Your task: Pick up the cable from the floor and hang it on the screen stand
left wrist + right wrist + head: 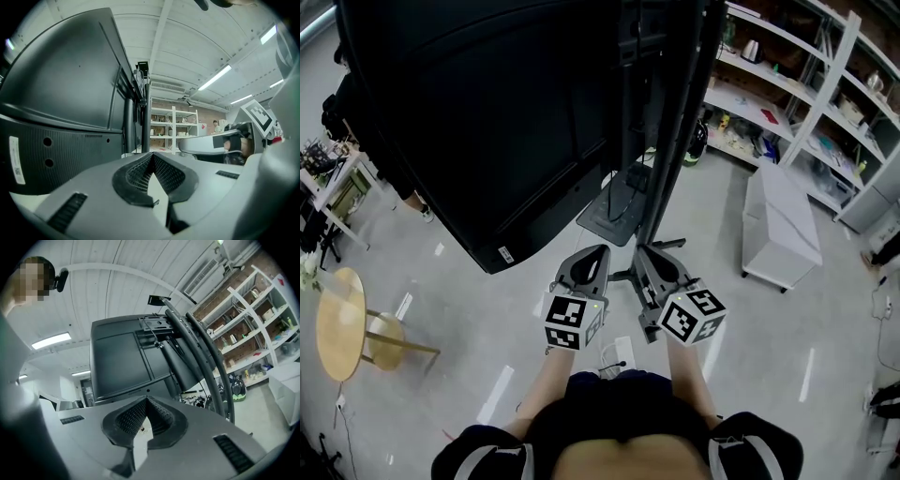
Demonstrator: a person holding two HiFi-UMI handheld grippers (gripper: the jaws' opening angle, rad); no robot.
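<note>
A large black screen hangs on a dark screen stand whose flat base rests on the grey floor. My left gripper and right gripper are side by side just in front of that base, both shut and empty. The left gripper view has the shut pads before the screen's back and the post. In the right gripper view the right gripper points toward the screen and the curved stand poles. A small white thing with a thin dark cable lies on the floor between my forearms.
A round wooden table stands at the left. A low white cabinet and white shelves full of items are at the right. More dark cord lies on the stand's base. A person is far off by the shelves.
</note>
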